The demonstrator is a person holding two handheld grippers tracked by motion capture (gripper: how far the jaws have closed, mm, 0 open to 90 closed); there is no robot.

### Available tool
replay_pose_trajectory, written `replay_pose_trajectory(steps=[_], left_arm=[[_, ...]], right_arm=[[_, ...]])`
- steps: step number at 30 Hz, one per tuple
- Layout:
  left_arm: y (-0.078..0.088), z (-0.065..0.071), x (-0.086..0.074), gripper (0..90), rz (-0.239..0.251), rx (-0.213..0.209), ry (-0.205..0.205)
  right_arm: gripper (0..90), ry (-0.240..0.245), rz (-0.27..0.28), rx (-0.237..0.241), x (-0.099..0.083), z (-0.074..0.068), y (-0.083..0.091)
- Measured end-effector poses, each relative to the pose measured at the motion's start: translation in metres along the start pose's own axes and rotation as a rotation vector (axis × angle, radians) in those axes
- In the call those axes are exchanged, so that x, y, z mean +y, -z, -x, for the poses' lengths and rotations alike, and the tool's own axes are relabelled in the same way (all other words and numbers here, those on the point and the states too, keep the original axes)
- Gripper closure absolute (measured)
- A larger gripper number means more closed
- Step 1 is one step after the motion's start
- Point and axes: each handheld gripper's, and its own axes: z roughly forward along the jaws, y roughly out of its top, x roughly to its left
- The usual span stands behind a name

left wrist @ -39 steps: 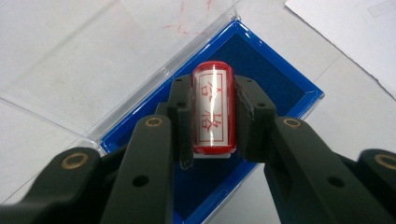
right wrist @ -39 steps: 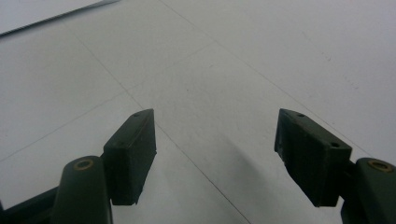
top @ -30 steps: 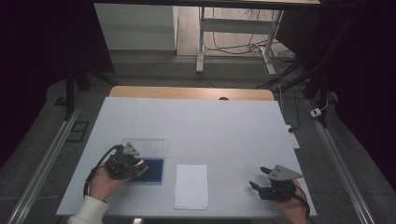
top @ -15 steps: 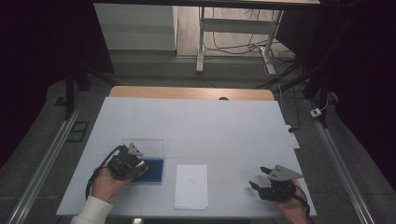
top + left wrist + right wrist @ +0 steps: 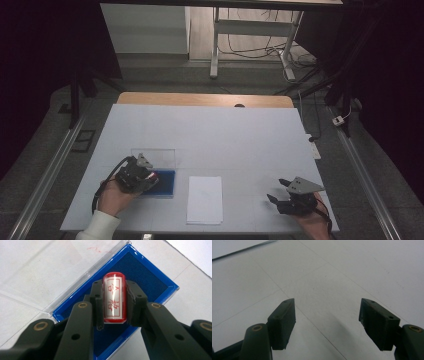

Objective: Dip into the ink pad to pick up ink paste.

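My left gripper (image 5: 113,293) is shut on a red cylindrical stamp (image 5: 114,300) with red characters on its white label. It holds the stamp just over the blue ink pad (image 5: 140,272) of an open case with a clear lid (image 5: 153,157). In the high view the left gripper (image 5: 150,178) sits at the table's front left, over the blue ink pad (image 5: 165,183). A white paper sheet (image 5: 205,199) lies just right of the pad. My right gripper (image 5: 276,192) rests open at the front right, nothing between its jaws, and its own view shows the right gripper (image 5: 327,315) above bare table.
The white table (image 5: 230,140) has a wooden strip along its far edge. A corner of white paper (image 5: 234,247) shows at the upper left of the right gripper view. Metal rails run along both sides of the table.
My left gripper has shifted slightly right and forward with the stamp, over the ink pad. The right gripper has stayed still.
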Motion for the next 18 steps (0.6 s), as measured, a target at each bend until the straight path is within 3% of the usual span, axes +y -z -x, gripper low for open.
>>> replay_pose_trajectory(steps=[18], left_arm=[[0.0014, 0.0012, 0.0009, 70.7, -0.003, 0.009, -0.017]], right_arm=[[29.1, 0.002, -0.001, 0.006, 0.0003, -0.0011, -0.001]])
